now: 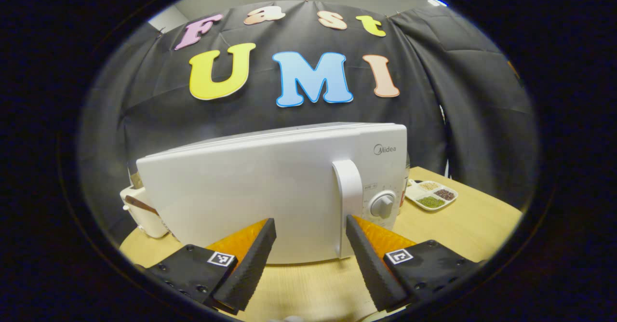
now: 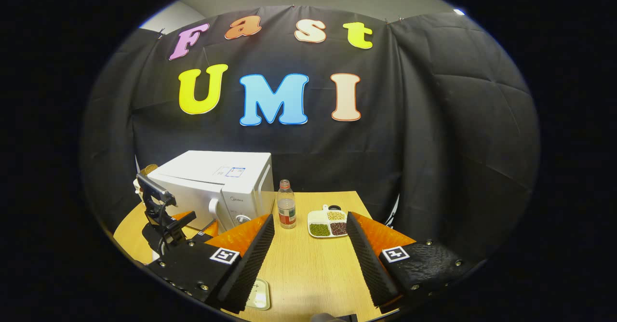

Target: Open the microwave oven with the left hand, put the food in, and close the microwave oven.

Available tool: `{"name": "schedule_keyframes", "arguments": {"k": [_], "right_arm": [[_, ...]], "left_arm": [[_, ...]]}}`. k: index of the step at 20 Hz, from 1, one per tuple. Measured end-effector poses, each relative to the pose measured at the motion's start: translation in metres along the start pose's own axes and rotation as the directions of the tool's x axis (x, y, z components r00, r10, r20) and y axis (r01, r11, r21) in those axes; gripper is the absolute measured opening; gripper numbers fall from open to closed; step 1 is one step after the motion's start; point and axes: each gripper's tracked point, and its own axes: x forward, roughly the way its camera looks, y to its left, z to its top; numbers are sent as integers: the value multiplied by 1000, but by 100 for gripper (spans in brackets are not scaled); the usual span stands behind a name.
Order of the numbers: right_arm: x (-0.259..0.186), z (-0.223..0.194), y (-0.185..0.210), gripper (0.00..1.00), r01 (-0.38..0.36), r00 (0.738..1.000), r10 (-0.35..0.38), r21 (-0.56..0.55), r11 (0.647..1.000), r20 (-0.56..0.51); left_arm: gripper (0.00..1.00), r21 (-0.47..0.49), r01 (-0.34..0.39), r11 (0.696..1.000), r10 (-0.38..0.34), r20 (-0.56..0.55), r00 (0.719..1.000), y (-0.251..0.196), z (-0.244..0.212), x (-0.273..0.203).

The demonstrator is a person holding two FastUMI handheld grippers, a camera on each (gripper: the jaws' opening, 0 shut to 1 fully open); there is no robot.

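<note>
The microwave oven (image 1: 270, 187) stands on the tabletop (image 1: 308, 288), its door closed, and it looks like a heavy, rigid box that should stay in place when the door is pulled. The best place to take hold is the upright door handle (image 1: 348, 201), a stiff white bar beside the control knob (image 1: 382, 204); its smooth plastic may be slippery, so I think the grip must be firm and the pull gentle. The left tongs (image 1: 311, 225) are apart and hold nothing; the handle is just ahead of them, near their right finger, not yet between the two. The food seems to be the divided dish of beans (image 2: 328, 223), light but easy to spill, so it should be taken by its rim and kept level. It lies near a bottle (image 2: 286, 210), to the right of the oven, ahead of the right tongs (image 2: 311, 228), which are also apart and empty.
</note>
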Motion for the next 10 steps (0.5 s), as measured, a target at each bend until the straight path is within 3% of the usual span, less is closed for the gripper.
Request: {"name": "schedule_keyframes", "arguments": {"k": [3,4,5,6,7,10], "right_arm": [[-2,-3,7,92,-18,1000,18,-3,1000,-8],[-3,-3,8,92,-23,1000,22,-8,1000,-11],[-4,-3,8,92,-25,1000,25,-9,1000,-9],[-5,-2,10,92,-29,1000,29,-6,1000,-5],[-7,-1,12,92,-34,999,34,1,999,-2],[-13,5,21,92,-55,998,55,4,998,16]], "left_arm": [[100,1,-8,1000,8,-17,1000,-12,-2,-7],[96,4,-14,1000,14,-25,1000,-9,-2,-11],[100,-4,-10,1000,10,-22,1000,-9,1,-15],[95,-18,-9,1000,9,-15,1000,-8,4,-20],[100,-23,-7,1000,6,-20,1000,-7,7,-29],[98,-35,-9,999,9,-18,1000,8,18,-62]]}}
